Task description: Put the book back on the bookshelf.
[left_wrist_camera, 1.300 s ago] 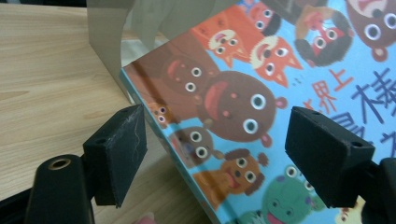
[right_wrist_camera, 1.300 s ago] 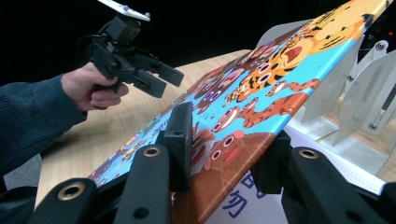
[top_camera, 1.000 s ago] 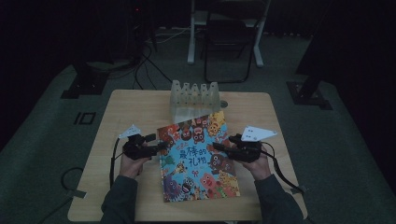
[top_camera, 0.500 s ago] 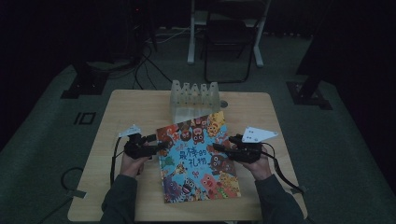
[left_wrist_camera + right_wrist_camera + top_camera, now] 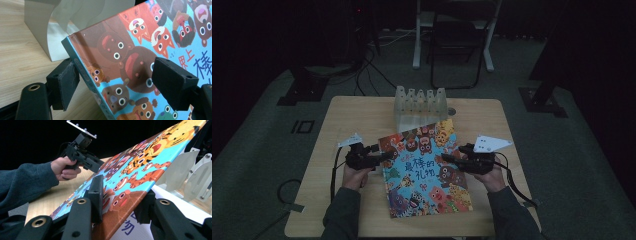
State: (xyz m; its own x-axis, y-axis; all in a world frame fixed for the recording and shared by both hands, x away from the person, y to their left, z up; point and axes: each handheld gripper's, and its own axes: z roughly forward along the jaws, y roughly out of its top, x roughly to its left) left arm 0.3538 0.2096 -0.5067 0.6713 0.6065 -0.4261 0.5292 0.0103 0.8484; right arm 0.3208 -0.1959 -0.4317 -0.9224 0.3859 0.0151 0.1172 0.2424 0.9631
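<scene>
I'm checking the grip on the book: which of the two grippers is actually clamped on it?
The right gripper: its fingers pinch the book edge. The left gripper has fingers spread, one beside the spine, one over the cover.

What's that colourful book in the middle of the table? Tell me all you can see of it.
The picture book is a glossy hardcover, its blue cover crowded with cartoon animals and large Chinese characters. It is closed and lies askew at the middle of the wooden table, its far corner lifted beside a pale slotted book rack. The right gripper is clamped on one edge; the left gripper straddles the spine corner, jaws open.
</scene>
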